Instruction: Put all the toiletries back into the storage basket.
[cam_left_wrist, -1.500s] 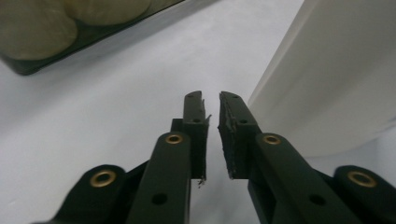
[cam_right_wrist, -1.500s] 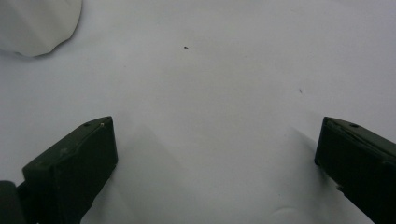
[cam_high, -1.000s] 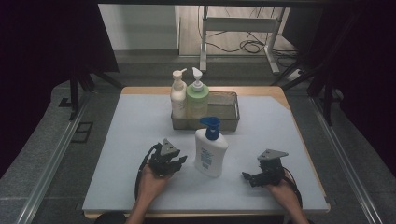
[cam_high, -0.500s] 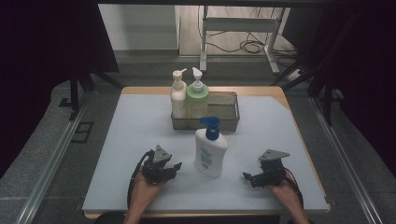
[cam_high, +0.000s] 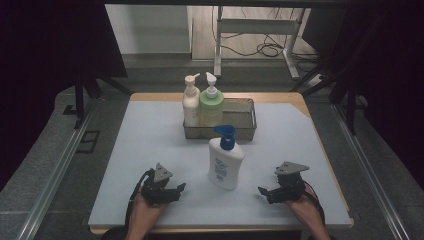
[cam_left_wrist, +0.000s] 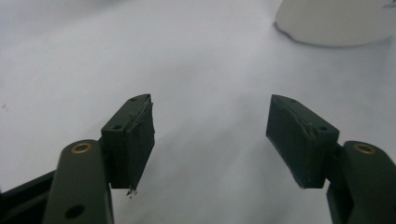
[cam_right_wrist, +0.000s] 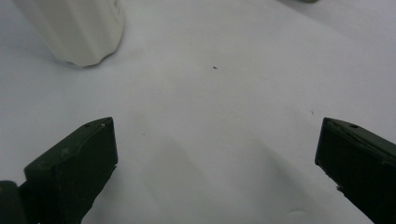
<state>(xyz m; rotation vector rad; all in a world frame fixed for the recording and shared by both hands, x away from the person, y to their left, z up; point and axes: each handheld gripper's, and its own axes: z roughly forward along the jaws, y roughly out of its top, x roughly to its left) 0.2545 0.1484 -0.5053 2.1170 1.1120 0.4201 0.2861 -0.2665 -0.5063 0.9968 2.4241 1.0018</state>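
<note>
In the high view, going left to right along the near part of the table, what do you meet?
Left gripper → white bottle with blue pump → right gripper.

The white bottle (cam_high: 226, 162) bears a blue-printed label, its wording too small to read

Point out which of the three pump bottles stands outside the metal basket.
The white bottle with the blue pump: it stands alone on the table mat between the two tongs, while the cream bottle and green bottle sit inside the basket.
</note>
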